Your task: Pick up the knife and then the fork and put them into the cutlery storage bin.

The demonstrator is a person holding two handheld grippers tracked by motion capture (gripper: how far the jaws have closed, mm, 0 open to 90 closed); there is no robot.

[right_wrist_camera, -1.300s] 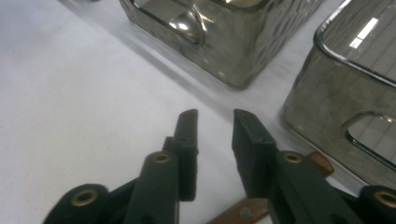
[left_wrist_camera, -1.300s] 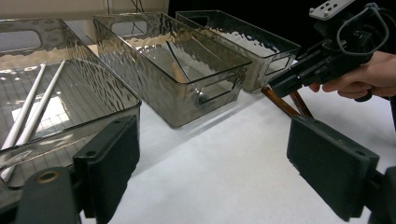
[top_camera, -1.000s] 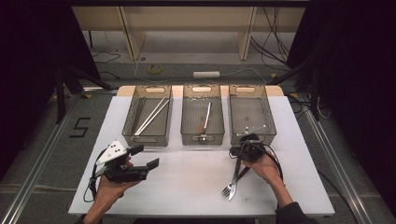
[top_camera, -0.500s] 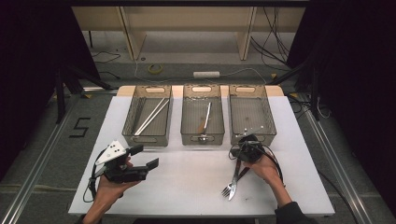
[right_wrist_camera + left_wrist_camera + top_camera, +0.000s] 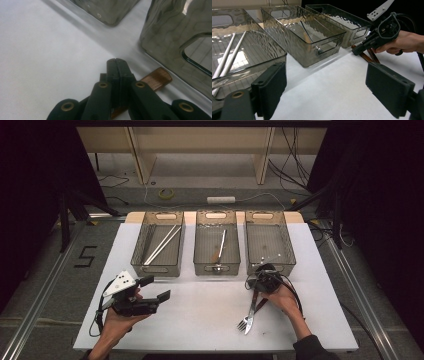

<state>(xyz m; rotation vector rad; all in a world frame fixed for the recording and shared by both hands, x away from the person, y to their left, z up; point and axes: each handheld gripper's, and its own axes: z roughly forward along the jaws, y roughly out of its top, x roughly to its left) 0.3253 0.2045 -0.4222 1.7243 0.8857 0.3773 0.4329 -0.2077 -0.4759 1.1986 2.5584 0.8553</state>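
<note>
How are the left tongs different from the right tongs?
The left tongs gape wide open with nothing between them; the right tongs are shut tight. The left tongs hover over bare table, while the right tongs are down at the brown handle of a fork. Both have black jaws.

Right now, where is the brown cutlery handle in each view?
High view: brown handle lower right on the table, just below the right tool.
Left gripper view: right of centre, under that tool's tips.
Right gripper view: lower centre-right, beside the shut tool.
Shared landmark: the right tool.
</note>
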